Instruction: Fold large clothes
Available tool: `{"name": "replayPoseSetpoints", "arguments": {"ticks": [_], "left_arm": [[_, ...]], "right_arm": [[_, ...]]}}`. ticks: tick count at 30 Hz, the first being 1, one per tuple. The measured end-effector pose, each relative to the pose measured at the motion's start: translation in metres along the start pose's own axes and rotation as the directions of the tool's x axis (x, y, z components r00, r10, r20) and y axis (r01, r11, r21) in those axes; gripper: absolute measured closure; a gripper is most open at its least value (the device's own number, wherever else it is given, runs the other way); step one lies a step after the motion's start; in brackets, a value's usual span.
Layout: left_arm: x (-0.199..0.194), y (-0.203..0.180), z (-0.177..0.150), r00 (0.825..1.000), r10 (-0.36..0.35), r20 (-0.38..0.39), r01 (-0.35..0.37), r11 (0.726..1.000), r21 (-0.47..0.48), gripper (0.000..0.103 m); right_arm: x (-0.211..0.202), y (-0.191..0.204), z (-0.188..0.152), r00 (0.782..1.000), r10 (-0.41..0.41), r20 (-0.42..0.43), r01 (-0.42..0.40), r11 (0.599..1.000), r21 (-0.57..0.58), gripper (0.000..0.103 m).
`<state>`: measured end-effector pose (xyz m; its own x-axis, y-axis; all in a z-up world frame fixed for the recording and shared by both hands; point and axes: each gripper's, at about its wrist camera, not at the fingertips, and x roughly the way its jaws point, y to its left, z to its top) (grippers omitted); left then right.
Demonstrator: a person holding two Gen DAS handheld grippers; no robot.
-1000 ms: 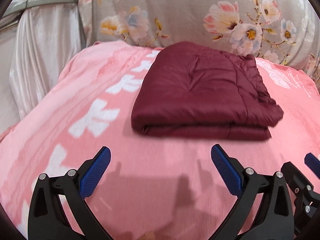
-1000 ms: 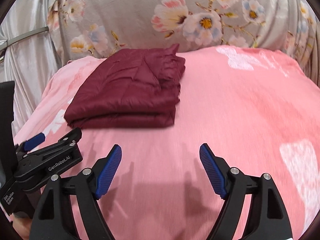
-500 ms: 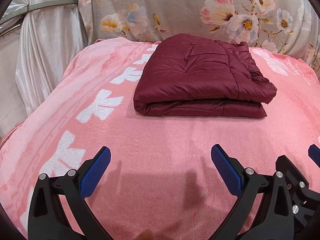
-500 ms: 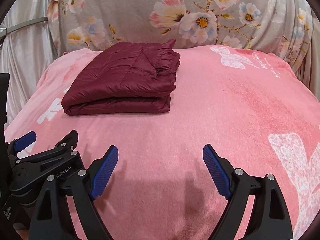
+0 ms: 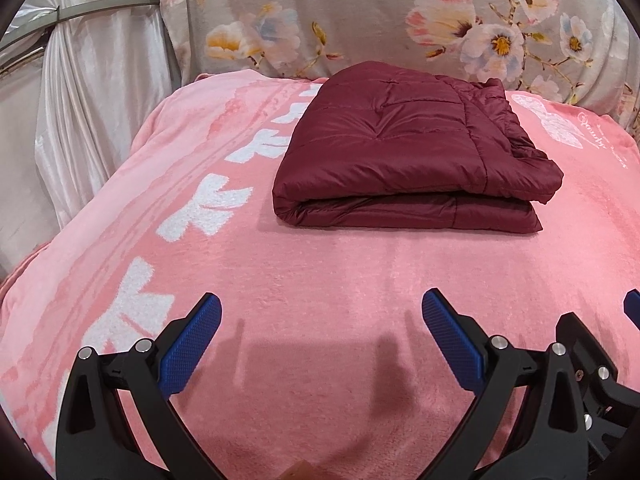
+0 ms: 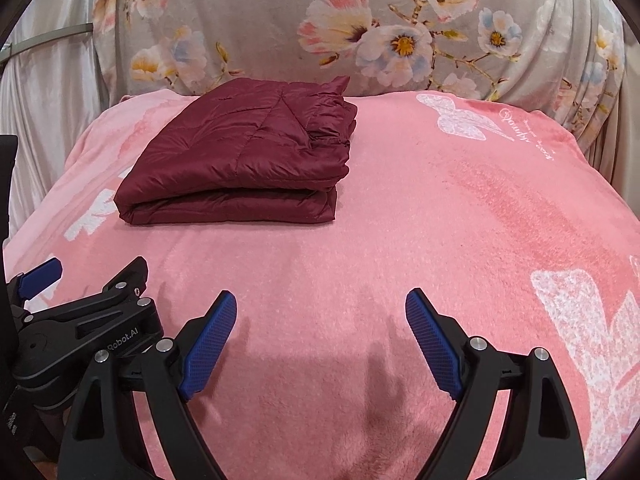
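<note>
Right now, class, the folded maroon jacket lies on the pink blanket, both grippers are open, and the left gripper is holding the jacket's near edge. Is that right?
Not quite. The left gripper holds nothing: the left wrist view shows bare pink blanket between it and the folded maroon jacket. The rest stands: the jacket lies on the blanket, and the right gripper is open too.

A pink blanket (image 5: 320, 280) with white shapes covers the bed. Behind it hangs a grey cloth with flowers (image 6: 280, 20). A shiny white curtain (image 5: 92, 100) hangs at the left.
</note>
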<state>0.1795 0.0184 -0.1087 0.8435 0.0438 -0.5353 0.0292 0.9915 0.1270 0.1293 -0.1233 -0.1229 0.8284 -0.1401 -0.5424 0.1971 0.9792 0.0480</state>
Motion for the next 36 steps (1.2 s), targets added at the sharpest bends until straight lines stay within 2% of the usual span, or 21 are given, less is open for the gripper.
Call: {"name": "replayPoseSetpoints", "arguments": {"ticks": [36], "left_arm": [[-0.0068, 0.0007, 0.0008, 1.000, -0.006, 0.008, 0.006, 1.000, -0.005, 0.005]], "right_arm": [[-0.0059, -0.0001, 0.0003, 0.999, -0.024, 0.026, 0.024, 1.000, -0.009, 0.018]]}}
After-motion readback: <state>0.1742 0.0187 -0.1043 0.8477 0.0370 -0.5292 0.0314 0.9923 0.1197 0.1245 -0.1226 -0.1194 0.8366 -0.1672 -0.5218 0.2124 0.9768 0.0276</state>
